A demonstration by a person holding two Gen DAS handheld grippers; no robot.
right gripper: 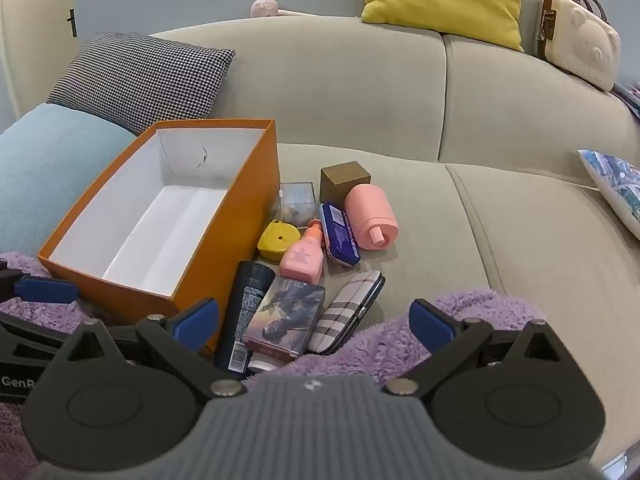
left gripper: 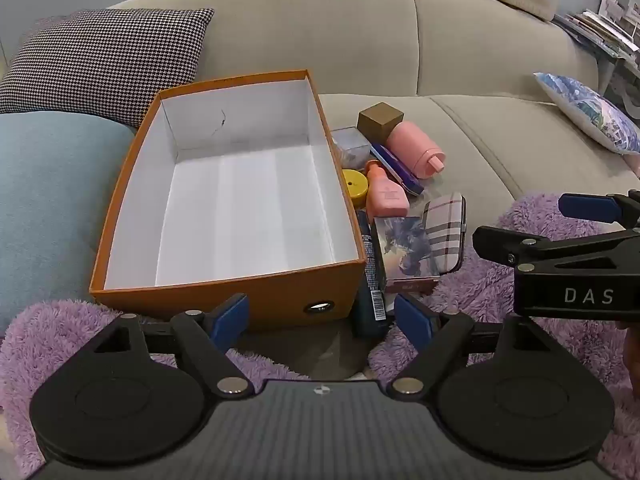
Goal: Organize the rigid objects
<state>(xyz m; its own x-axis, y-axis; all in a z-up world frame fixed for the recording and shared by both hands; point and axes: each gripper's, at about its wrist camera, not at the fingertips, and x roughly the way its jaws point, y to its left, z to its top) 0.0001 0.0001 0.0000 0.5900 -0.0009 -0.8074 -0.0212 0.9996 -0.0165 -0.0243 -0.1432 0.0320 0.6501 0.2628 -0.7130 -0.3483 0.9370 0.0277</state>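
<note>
left gripper (left gripper: 320, 318) jaws spread wide, right gripper (right gripper: 314, 320) likewise

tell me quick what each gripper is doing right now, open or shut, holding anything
left gripper: open, holding nothing, in front of the orange box.
right gripper: open, holding nothing, above the card box.

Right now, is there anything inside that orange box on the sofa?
The orange box looks empty: only its bare white floor and walls show, with a dark scuff on the far wall. The strip of floor behind the near wall is hidden.
</note>
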